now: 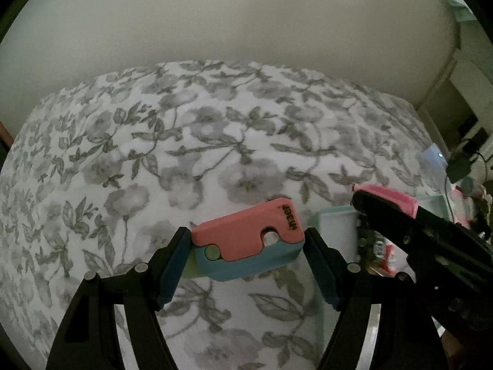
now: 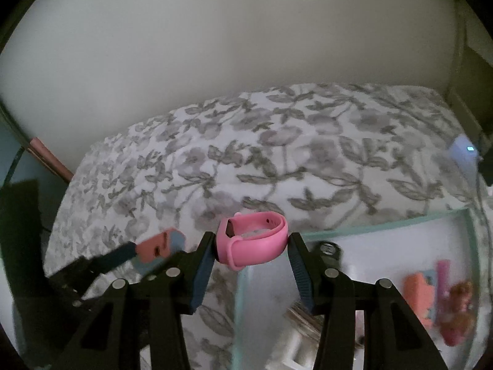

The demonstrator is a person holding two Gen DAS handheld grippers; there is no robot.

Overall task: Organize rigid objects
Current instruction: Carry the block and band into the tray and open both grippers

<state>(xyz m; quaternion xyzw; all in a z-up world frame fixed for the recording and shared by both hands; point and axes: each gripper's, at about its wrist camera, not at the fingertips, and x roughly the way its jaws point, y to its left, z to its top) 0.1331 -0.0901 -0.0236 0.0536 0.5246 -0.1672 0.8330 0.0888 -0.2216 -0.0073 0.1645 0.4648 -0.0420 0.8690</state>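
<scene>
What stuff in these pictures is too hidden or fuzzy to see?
- Left wrist view: the white bin is mostly hidden behind the right tongs.
- Right wrist view: toys in the bin are blurred.
- Right wrist view: the pink watch face is turned away.

Dim, soft blur, fisheye-warped dark corners

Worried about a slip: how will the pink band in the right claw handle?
The pink band looks rubbery and looped, so it probably flexes under the right claw. It seems light. Being squashy, it could spring sideways if squeezed harder.
</scene>
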